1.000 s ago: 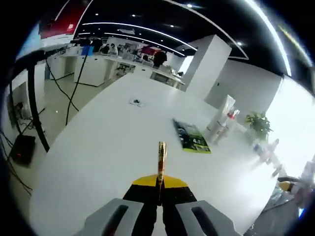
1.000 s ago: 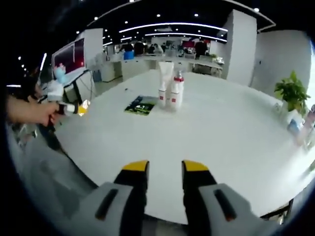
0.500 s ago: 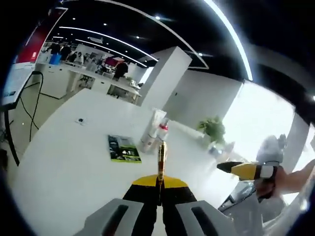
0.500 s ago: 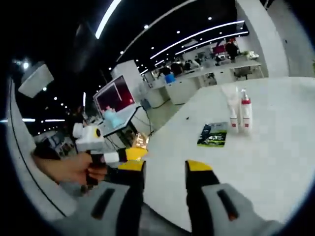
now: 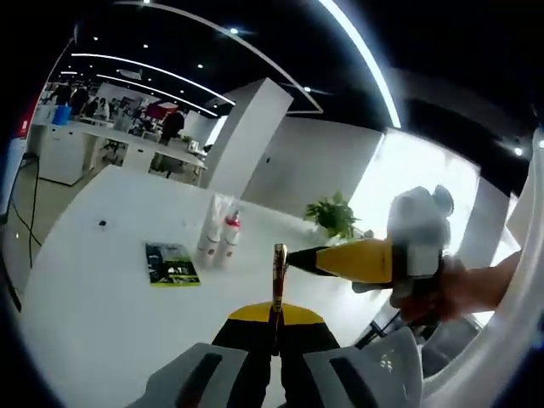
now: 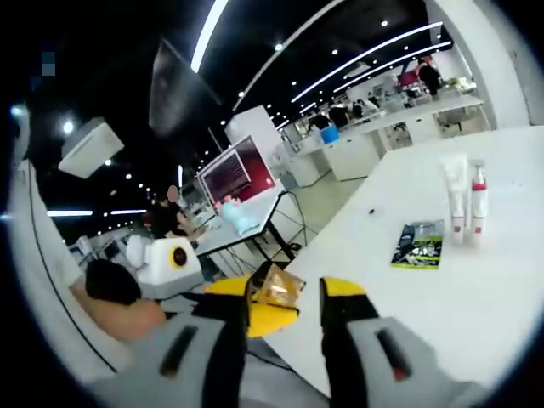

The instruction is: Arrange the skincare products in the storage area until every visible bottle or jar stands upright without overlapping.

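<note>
My left gripper [image 5: 276,316] is shut on a thin gold sachet [image 5: 278,270] that stands up edge-on above its yellow tips. The right gripper [image 5: 299,259] comes in from the right, held by a hand [image 5: 450,291], with its tips at the sachet's top. In the right gripper view my right gripper [image 6: 286,297] is open, and the gold sachet [image 6: 276,287] sits between its jaws, held by the left gripper [image 6: 255,316]. Two white bottles [image 5: 219,240] stand upright side by side on the white table [image 5: 102,297]; the same white bottles [image 6: 465,211] stand in the right gripper view.
A green and black booklet [image 5: 170,263] lies flat beside the bottles, and this booklet [image 6: 421,245] lies near the table's edge in the right gripper view. A potted plant [image 5: 333,216] stands at the table's far side. Desks, a red screen [image 6: 240,170] and a person lie beyond the table.
Both views have swung round. The right gripper has come up to the left one, and its open jaws now stand either side of the gold sachet. The left gripper keeps its hold.
</note>
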The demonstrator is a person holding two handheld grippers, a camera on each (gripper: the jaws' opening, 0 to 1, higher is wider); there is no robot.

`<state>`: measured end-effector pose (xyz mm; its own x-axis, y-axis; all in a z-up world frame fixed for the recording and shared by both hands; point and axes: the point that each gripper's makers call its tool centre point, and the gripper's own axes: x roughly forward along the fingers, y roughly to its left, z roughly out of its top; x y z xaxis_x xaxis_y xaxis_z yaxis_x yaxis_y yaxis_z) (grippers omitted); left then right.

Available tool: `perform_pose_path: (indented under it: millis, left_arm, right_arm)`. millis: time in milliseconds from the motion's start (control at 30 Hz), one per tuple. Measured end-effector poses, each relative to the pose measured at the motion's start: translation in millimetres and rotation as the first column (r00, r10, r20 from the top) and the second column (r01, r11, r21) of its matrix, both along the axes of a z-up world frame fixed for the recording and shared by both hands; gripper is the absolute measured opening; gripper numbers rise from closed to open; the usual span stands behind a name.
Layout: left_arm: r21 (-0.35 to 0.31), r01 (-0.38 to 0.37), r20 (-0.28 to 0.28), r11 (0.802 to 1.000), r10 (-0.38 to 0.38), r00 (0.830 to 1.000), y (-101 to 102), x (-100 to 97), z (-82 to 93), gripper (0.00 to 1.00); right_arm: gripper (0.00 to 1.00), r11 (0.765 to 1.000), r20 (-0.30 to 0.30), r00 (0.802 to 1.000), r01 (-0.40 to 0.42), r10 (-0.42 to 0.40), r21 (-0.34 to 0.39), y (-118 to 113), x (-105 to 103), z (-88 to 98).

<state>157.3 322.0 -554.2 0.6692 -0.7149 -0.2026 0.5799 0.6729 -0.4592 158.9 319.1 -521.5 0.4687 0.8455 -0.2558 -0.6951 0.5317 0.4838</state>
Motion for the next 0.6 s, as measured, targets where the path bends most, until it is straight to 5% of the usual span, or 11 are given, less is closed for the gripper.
perform_pose_path:
  millis: [233, 333, 433, 600]
  left_arm:
    - [-0.003, 0.047, -0.008, 0.999, -0.047, 0.999, -4.0, -2.2, 7.9, 0.01]
    - [-0.081, 0.078, -0.062, 0.994, -0.083, 0.995, -9.5, -7.8, 10.6, 0.01]
    - [-0.099, 0.118, -0.093, 0.988, -0.127, 0.987, -12.4, -14.1, 7.2, 0.01]
    - [-0.153, 0.151, -0.13, 0.977, -0.171, 0.977, -16.7, -23.9, 8.9, 0.01]
  right_arm:
    - [0.28, 0.998, 0.047, 0.997, -0.061, 0.063, -0.033, 5.8, -14.7, 4.7]
    - [0.28, 0.996, 0.058, 0.995, -0.074, 0.077, -0.047, 3.3, -18.6, 5.5]
    - [0.27, 0.993, 0.021, 0.994, -0.111, 0.112, -0.027, -1.9, -26.1, 2.0]
    - [0.22, 0.987, 0.04, 0.986, -0.162, 0.161, 0.002, -7.6, -35.3, 3.9]
